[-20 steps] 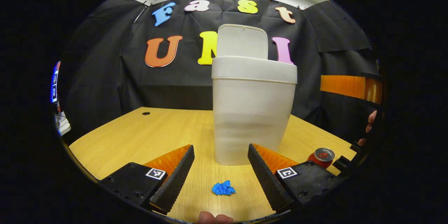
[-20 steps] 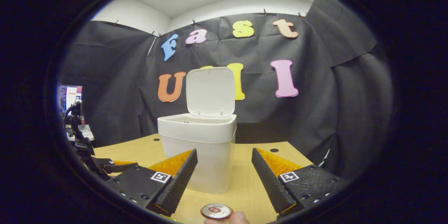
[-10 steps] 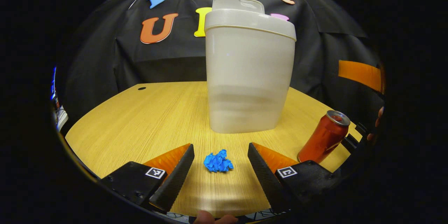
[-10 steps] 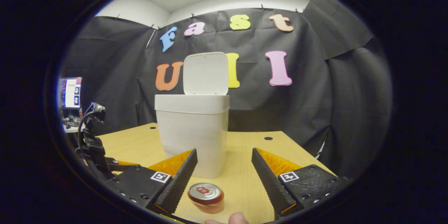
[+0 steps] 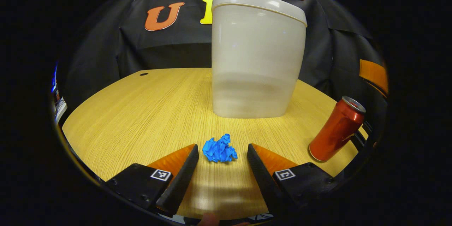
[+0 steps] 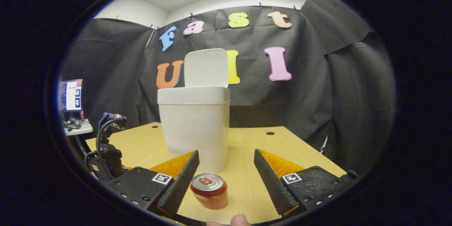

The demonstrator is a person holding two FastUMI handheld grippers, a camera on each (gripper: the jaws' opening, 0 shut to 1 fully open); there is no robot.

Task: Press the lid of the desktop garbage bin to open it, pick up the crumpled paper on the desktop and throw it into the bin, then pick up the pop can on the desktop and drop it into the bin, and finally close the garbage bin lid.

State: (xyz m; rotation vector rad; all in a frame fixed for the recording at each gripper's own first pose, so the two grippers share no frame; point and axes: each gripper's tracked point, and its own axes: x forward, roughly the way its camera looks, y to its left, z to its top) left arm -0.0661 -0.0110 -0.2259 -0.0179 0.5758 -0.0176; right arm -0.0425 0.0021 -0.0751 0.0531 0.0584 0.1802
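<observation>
Left gripper point(image 5: 221, 160) is dropping in low over the wooden desk point(image 5: 141, 113), jaws spread wide, and the blue crumpled paper point(image 5: 219, 149) now sits just ahead of the fingertips, lined up with the gap between them — a second ago it lay well down between the fingers with the camera riding higher. Nothing touches the paper yet. Behind it stands the white garbage bin point(image 5: 256, 60), and in the right gripper view its lid point(image 6: 206, 67) is standing upright, so the opening step looks done. Over on the other side, the right gripper point(image 6: 226, 169) has come down too, fingers apart, with the red pop can point(image 6: 209, 190) upright near its left finger, clear of both. Judging from this, the paper pick comes first: the left needs a short push forward before closing, and the can waits its turn.
</observation>
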